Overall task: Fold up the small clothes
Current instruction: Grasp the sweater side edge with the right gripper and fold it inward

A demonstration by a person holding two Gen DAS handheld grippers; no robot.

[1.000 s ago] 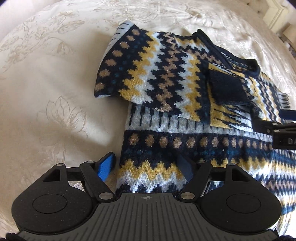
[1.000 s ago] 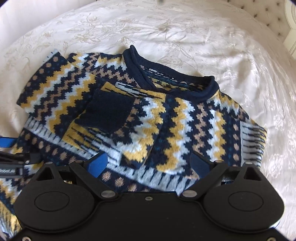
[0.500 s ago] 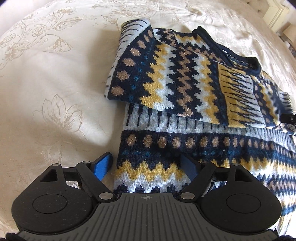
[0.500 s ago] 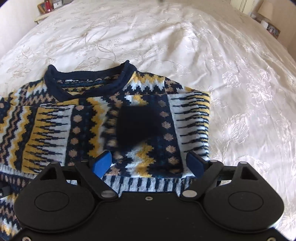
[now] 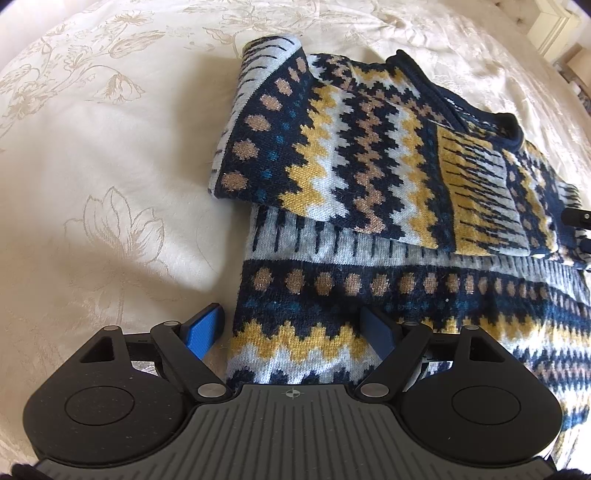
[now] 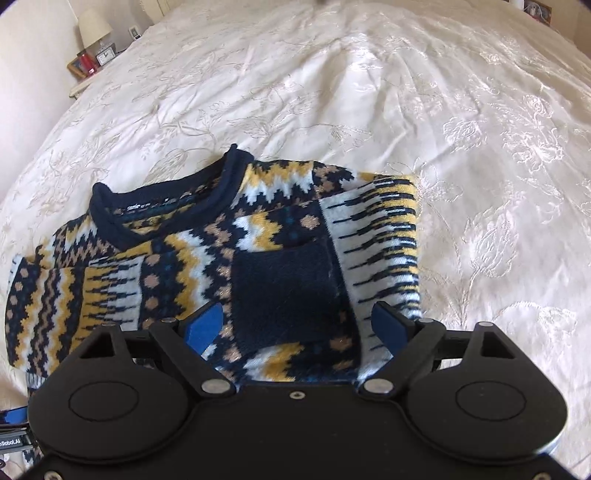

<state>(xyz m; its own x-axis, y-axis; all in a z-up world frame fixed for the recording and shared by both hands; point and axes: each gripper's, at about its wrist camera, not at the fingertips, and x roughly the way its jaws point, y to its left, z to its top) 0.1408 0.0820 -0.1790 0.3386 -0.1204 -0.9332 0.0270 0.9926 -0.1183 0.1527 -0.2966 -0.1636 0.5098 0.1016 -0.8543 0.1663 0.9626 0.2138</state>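
Note:
A small knitted sweater (image 5: 369, 177) in navy, yellow, white and tan zigzags lies on the bed, both sleeves folded across its chest. My left gripper (image 5: 295, 332) is open and empty, low over the sweater's lower left edge. My right gripper (image 6: 301, 328) is open and empty, just above the right folded sleeve, whose navy cuff (image 6: 284, 291) lies between the fingers. The sweater's navy collar (image 6: 166, 206) shows beyond in the right wrist view. The right gripper's tip (image 5: 576, 218) shows at the right edge of the left wrist view.
The cream embroidered bedspread (image 6: 369, 92) spreads all round the sweater. A nightstand with a lamp (image 6: 94, 26), a clock and a red item stands at the far left beyond the bed. The left gripper's edge (image 6: 13, 432) shows at the lower left.
The right sleeve now lies folded across the chest with its navy cuff in the middle. My right gripper has swung to the sweater's right side. My left gripper has barely moved.

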